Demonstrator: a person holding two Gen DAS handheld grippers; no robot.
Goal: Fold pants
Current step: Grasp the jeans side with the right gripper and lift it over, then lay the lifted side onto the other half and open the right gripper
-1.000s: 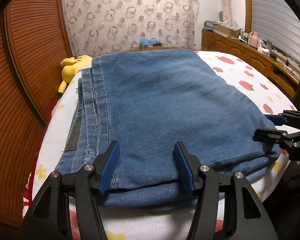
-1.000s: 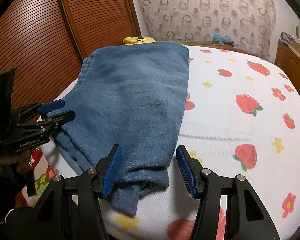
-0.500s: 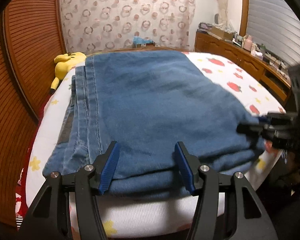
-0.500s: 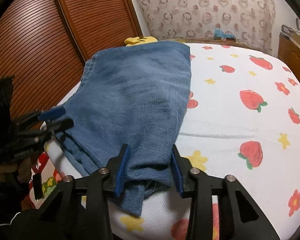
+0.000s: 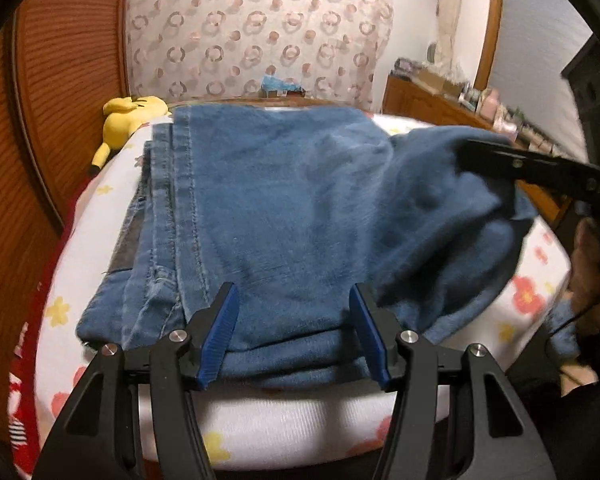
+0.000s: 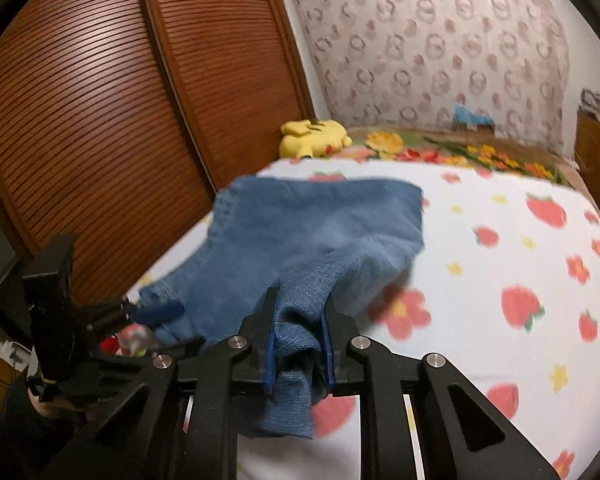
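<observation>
Pants (image 5: pixel 300 208) bunched between my closing right fingers (image 6: pixel 298 344), left fingers (image 5: pixel 294 334) spread astride the near hem — I'd clamp there too, then lift evenly.

The pants (image 5: pixel 284 216) lie on the bed (image 6: pixel 500 360), their near edge between the left gripper (image 5: pixel 292 336) fingers. A bunched corner sits between the right gripper (image 6: pixel 298 344) fingers. Beyond the fingers lies a plush toy (image 6: pixel 314 136).
</observation>
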